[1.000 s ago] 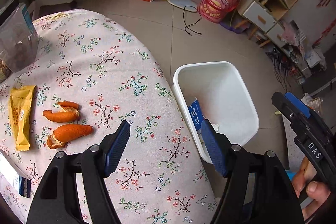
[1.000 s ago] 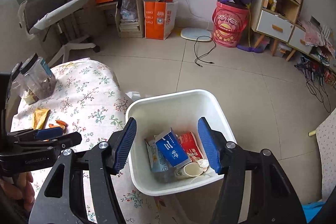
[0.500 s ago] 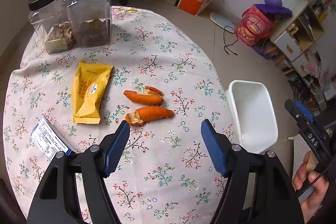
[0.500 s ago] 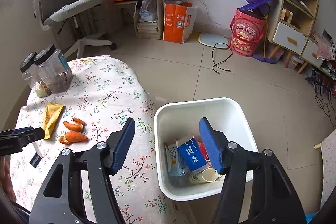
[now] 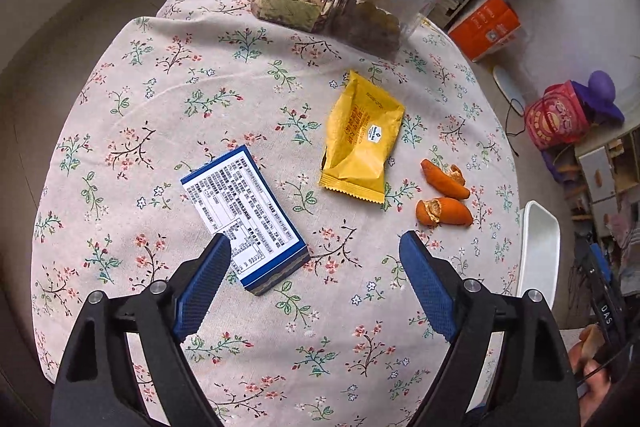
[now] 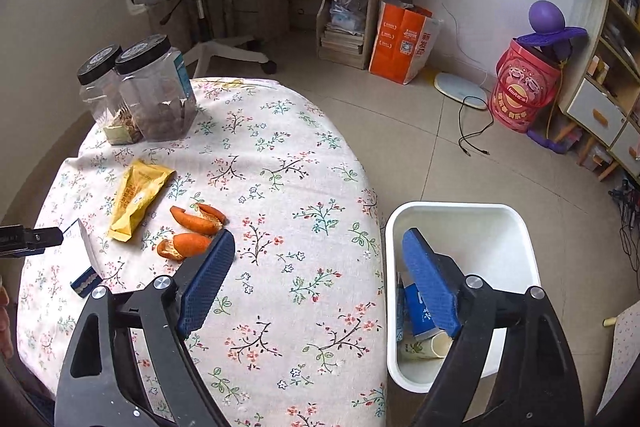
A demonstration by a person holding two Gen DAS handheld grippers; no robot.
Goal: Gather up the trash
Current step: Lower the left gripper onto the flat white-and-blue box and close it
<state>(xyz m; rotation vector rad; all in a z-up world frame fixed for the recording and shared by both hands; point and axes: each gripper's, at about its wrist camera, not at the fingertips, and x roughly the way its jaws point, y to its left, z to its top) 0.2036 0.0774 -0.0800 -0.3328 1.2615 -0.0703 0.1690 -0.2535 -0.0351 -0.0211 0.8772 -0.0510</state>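
Left gripper (image 5: 316, 269) above blue box (image 5: 244, 217).

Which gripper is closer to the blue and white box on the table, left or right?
Left. The left gripper hovers open right over the blue and white box; the right gripper is open farther off, between the orange peels and the white bin.

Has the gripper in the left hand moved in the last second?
Yes. The left gripper has swung away from the white bin, which now sits at the view's right edge, and hangs over the table near the blue-and-white box.
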